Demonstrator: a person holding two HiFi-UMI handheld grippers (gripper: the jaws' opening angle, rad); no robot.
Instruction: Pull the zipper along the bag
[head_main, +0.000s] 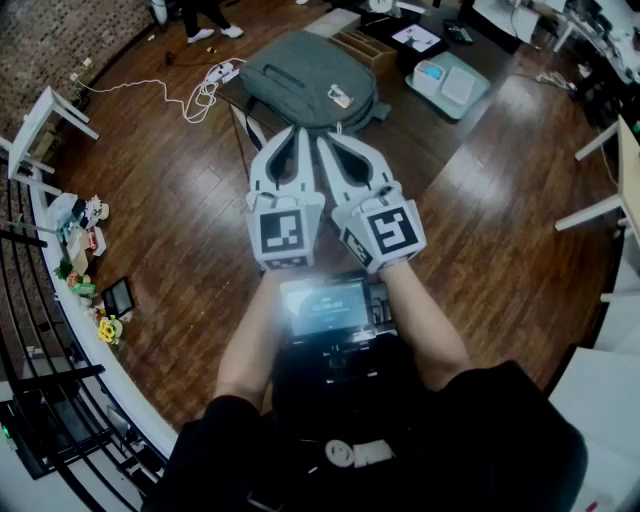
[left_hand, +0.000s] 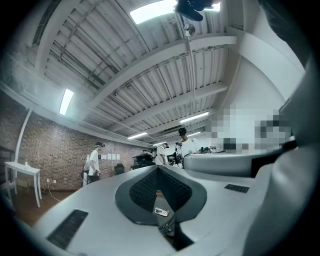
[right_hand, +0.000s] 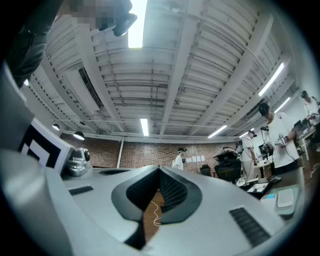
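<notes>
Approach step: my left tool (head_main: 294, 131) and right tool (head_main: 322, 139) are closed, empty, short of the backpack (head_main: 310, 65). Next, I judge: reach far, open onto its zipper pull (left_hand: 166, 228).

Grey bag (head_main: 310, 62) lies flat on a dark table (head_main: 232, 92)

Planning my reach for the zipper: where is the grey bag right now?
In the head view the grey bag lies top centre, just beyond the left claw and right claw, with a white cable at its left and a pale blue case at its right.
</notes>
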